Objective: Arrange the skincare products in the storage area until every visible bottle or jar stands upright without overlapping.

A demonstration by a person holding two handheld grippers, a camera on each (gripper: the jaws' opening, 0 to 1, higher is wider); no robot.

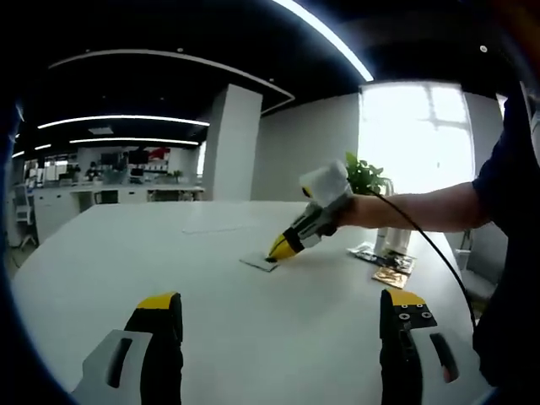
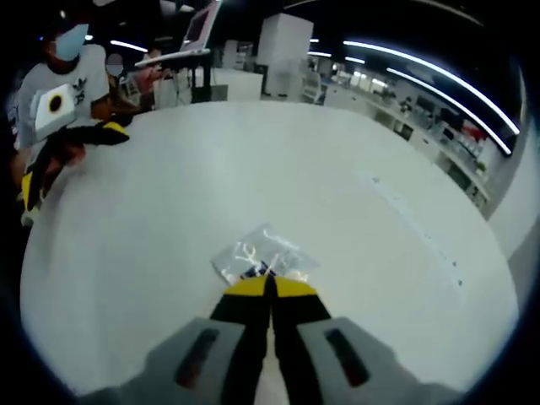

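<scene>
A small clear plastic packet [image 2: 263,251] with a dark print lies flat on the white table [image 2: 169,202]. My right gripper [image 2: 271,285] is shut, and its yellow tips pinch the packet's near edge. From the left gripper view, that right gripper [image 1: 278,248] comes in from the right in a person's hand, tips down on the packet [image 1: 258,262]. My left gripper [image 1: 283,308] hangs open above the table's near part with nothing between its fingers. It also appears, held open, as the left gripper [image 2: 72,160] at the table's far left edge. White bottles [image 1: 392,240] stand at the right.
Flat patterned packets [image 1: 386,268] lie by the bottles, with a green plant [image 1: 366,175] behind them. The cable [image 1: 439,253] of the right gripper trails along the person's arm. The white table [image 1: 169,253] is round and wide; people stand past its far left rim.
</scene>
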